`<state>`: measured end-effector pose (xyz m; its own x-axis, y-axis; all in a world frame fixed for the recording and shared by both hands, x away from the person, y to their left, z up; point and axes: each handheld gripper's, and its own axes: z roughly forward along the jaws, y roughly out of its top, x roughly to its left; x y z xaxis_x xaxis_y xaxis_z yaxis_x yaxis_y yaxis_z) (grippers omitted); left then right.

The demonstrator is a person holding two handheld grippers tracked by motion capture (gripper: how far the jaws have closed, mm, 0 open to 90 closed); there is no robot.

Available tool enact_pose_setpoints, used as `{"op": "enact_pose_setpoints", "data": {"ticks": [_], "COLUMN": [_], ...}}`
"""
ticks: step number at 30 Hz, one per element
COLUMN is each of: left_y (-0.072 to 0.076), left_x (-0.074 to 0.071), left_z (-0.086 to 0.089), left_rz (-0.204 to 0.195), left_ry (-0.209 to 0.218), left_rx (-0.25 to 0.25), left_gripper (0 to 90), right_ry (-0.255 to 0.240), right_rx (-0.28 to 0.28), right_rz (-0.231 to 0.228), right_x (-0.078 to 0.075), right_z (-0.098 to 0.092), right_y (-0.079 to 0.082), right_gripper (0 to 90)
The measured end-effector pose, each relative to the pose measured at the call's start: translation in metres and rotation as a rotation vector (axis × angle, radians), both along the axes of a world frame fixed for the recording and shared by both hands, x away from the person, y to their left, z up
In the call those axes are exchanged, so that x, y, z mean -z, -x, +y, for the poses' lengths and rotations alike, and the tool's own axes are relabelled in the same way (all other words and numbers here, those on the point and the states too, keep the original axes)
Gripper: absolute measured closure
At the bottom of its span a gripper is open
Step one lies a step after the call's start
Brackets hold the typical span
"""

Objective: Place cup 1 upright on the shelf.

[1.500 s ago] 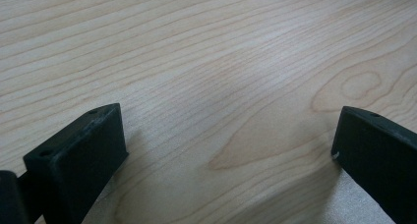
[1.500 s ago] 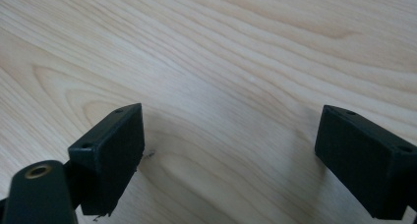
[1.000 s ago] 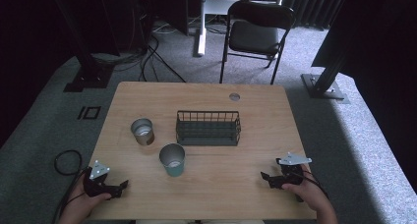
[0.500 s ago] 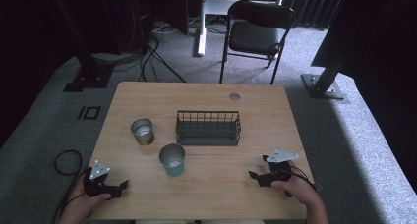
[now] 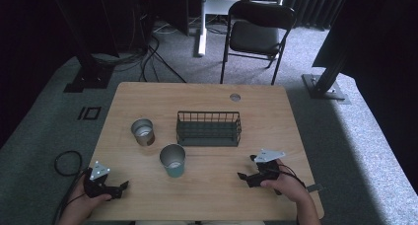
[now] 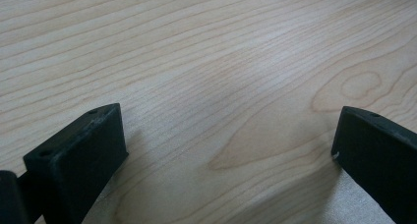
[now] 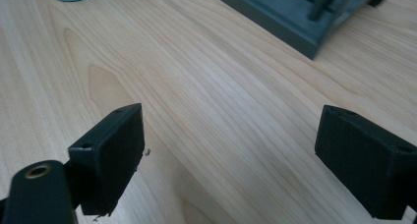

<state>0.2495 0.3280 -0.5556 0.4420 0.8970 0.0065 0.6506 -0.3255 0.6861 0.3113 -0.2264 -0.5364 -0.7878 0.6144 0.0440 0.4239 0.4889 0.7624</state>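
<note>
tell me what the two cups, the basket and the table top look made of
The teal cup and the brownish cup look like metal: their insides shine grey. The basket seems dark green coated wire, with thin bars around a solid base. The table shows pale wood grain with knots, possibly laminate.

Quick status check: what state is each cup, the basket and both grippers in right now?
Teal cup: upright, nothing seen inside.
Silver cup: upright, contents unclear.
Wire basket: upright, empty.
Left gripper: open, holding nothing, low over the table.
Right gripper: open, holding nothing, pointed toward the teal cup.
</note>
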Motion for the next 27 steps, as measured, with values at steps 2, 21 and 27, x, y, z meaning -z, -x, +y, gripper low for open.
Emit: {"op": "enact_pose_setpoints", "data": {"ticks": [2, 21, 27], "left_y": [0.0, 0.0, 0.0], "left_x": [0.0, 0.0, 0.0], "left_z": [0.0, 0.0, 0.0], "left_rz": [0.0, 0.0, 0.0], "left_ry": [0.0, 0.0, 0.0], "left_rx": [0.0, 0.0, 0.0], "left_gripper": [0.5, 0.5, 0.5], "right_ry": [0.002, -0.017, -0.025], "right_rx": [-0.007, -0.156, -0.182], "right_rz": [-0.001, -0.021, -0.023], "right_x": [0.0, -0.005, -0.005], "right_z": [0.002, 0.06, 0.078], "right_y": [0.0, -0.008, -0.011], "right_gripper": [11.3, 11.4, 11.4]}}
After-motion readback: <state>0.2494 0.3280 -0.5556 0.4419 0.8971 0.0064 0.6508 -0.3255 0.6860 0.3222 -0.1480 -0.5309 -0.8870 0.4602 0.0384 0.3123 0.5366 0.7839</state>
